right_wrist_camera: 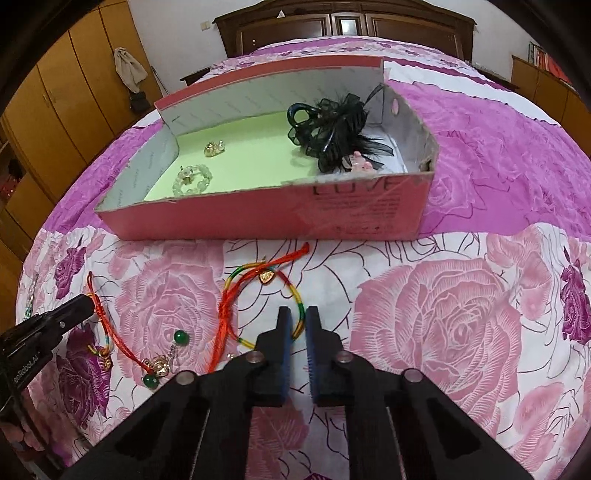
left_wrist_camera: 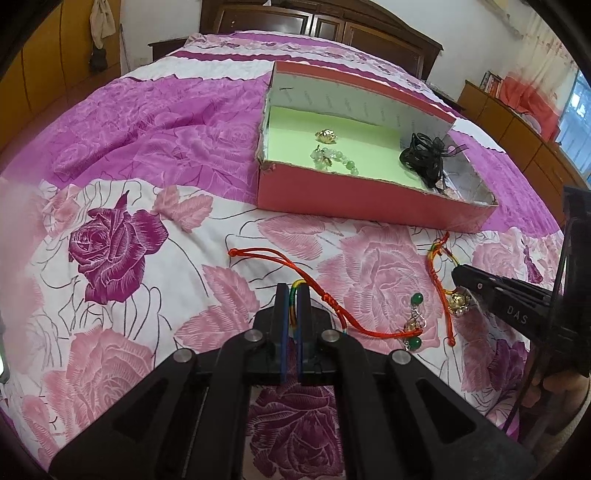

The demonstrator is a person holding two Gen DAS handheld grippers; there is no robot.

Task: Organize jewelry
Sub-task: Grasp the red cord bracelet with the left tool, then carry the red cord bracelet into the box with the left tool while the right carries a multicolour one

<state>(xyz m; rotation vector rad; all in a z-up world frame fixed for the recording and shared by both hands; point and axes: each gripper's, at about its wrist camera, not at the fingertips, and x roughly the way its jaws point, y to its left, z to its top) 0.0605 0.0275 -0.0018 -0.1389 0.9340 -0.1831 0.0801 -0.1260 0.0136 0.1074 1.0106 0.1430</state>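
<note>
A red box (left_wrist_camera: 332,197) (right_wrist_camera: 258,218) with a green floor lies on the bed. It holds a gold trinket (left_wrist_camera: 325,136) (right_wrist_camera: 214,148), a pale green bead bracelet (left_wrist_camera: 334,158) (right_wrist_camera: 192,181) and a black ribbon hair clip (left_wrist_camera: 424,155) (right_wrist_camera: 332,129). My left gripper (left_wrist_camera: 293,291) (right_wrist_camera: 86,301) is shut on a red cord bracelet (left_wrist_camera: 295,266) (right_wrist_camera: 107,325) at its rainbow-coloured part. My right gripper (right_wrist_camera: 297,317) (left_wrist_camera: 456,275) is shut on a multicoloured cord bracelet (right_wrist_camera: 258,280) (left_wrist_camera: 437,273) with a gold charm. Green bead earrings (left_wrist_camera: 415,317) (right_wrist_camera: 166,363) lie between them.
The bed has a pink rose-pattern cover (left_wrist_camera: 122,251) (right_wrist_camera: 443,325). A dark wooden headboard (left_wrist_camera: 325,22) (right_wrist_camera: 343,26) stands behind. Yellow wardrobes (right_wrist_camera: 55,96) line the left, low cabinets (left_wrist_camera: 517,125) the right.
</note>
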